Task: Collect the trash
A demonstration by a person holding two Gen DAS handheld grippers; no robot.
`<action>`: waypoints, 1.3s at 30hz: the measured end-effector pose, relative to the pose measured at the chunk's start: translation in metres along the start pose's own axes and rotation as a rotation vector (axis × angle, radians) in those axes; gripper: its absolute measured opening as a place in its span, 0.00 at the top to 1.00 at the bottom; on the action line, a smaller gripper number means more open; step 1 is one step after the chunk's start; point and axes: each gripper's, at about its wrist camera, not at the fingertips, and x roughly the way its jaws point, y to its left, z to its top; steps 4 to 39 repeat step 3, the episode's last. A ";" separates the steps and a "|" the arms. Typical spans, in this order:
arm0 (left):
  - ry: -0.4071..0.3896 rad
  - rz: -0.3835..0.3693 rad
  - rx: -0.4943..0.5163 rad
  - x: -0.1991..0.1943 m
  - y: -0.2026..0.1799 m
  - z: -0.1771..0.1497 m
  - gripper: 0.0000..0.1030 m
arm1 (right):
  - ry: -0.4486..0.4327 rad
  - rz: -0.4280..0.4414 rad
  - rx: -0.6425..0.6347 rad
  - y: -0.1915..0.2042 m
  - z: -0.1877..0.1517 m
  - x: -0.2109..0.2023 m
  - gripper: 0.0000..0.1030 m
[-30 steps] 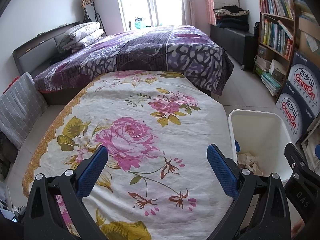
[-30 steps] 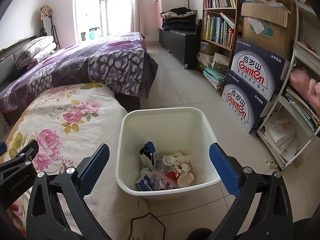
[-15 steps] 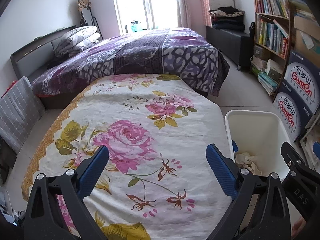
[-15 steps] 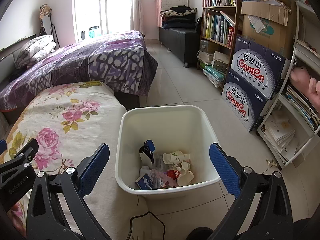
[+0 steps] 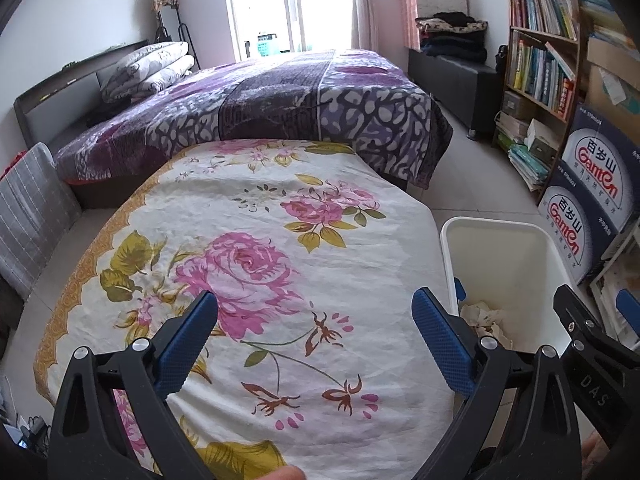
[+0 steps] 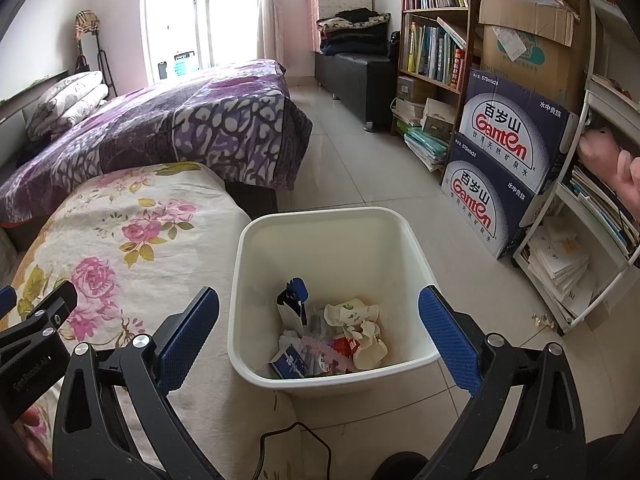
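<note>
In the left wrist view, the right finger is covering the near left corner of the white bin [image 5: 500,226], so only scraps of crumpled paper [image 5: 486,316] are showing. At six o'clock, a fingertip [image 5: 280,473] is running off the frame edge. Book spines on the bookshelf [image 6: 434,46] are staying too small to read.

- The floral sheet [image 5: 280,280] lies bare ahead of the left gripper [image 5: 314,326], from 10 to 1 o'clock.
- The white bin [image 6: 332,232] stands at 12 o'clock of the right gripper [image 6: 318,320], its mouth unobstructed; trash [image 6: 340,336] covers the bottom.
- At 2 o'clock, stacked water cartons [image 6: 500,168] and shelving hem the floor.
- The bin seems to touch the sheet's edge, though the gap is hard to judge.
</note>
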 end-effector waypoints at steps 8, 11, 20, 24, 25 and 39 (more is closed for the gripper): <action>0.007 0.003 -0.009 0.001 0.001 0.000 0.08 | -0.001 0.000 -0.001 0.000 0.001 0.000 0.07; 0.007 0.003 -0.009 0.001 0.001 0.000 0.08 | -0.001 0.000 -0.001 0.000 0.001 0.000 0.07; 0.007 0.003 -0.009 0.001 0.001 0.000 0.08 | -0.001 0.000 -0.001 0.000 0.001 0.000 0.07; 0.007 0.003 -0.009 0.001 0.001 0.000 0.08 | -0.001 0.000 -0.001 0.000 0.001 0.000 0.07; 0.007 0.003 -0.009 0.001 0.001 0.000 0.08 | -0.001 0.000 -0.001 0.000 0.001 0.000 0.07; 0.007 0.003 -0.009 0.001 0.001 0.000 0.08 | -0.001 0.000 -0.001 0.000 0.001 0.000 0.07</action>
